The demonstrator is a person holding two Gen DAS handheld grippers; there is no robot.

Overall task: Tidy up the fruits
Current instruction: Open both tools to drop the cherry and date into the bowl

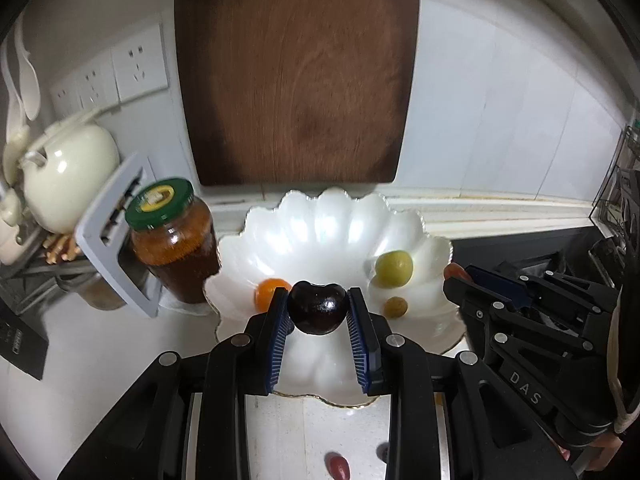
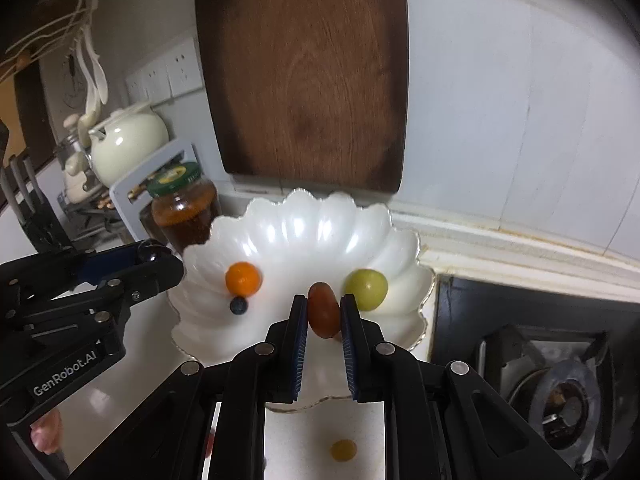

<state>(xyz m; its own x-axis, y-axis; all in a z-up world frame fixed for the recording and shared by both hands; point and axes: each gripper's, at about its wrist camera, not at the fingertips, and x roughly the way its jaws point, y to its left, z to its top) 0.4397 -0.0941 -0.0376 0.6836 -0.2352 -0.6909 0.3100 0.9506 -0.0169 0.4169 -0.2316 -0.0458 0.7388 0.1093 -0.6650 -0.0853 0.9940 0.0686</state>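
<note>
The left gripper (image 1: pixel 318 310) was clamped on a dark cherry (image 1: pixel 317 307), glossy and near black, its dimple turned up, pinched square between the blue ribbed pads and hanging over the near half of the white scalloped bowl (image 1: pixel 332 216). And the right gripper (image 2: pixel 324 312) was clenched too, on an oblong reddish-brown fruit (image 2: pixel 323 310), perhaps a grape tomato or a date, smooth and a little shiny, carried just above the bowl's near right side! Both loads were over the dish, so this looked like the delivery step: two fruits brought in at once, not yet let go. Inside the bowl already lay a small orange citrus (image 2: pixel 243 278) toward the left wall, a blueberry (image 2: pixel 239 305) just in front of it, a round green fruit (image 2: pixel 366 285) at the right wall, and in the left wrist view a small tan fruit (image 1: pixel 396 307) near the green one. The next move, by my reckoning, called for lowering each gripper close to the bowl floor and easing the pads apart gently, since round fruit rolls and the cherry bruises. Work remained: a red fruit (image 1: pixel 338 466) and a yellow fruit (image 2: pixel 343 450) sat on the white counter (image 2: pixel 360 424) near its front edge. Behind the bowl, along the counter's back edge, stood a green-lidded jar (image 1: pixel 174 240) and a wooden cutting board (image 1: pixel 296 72) leaning on the wall.
</note>
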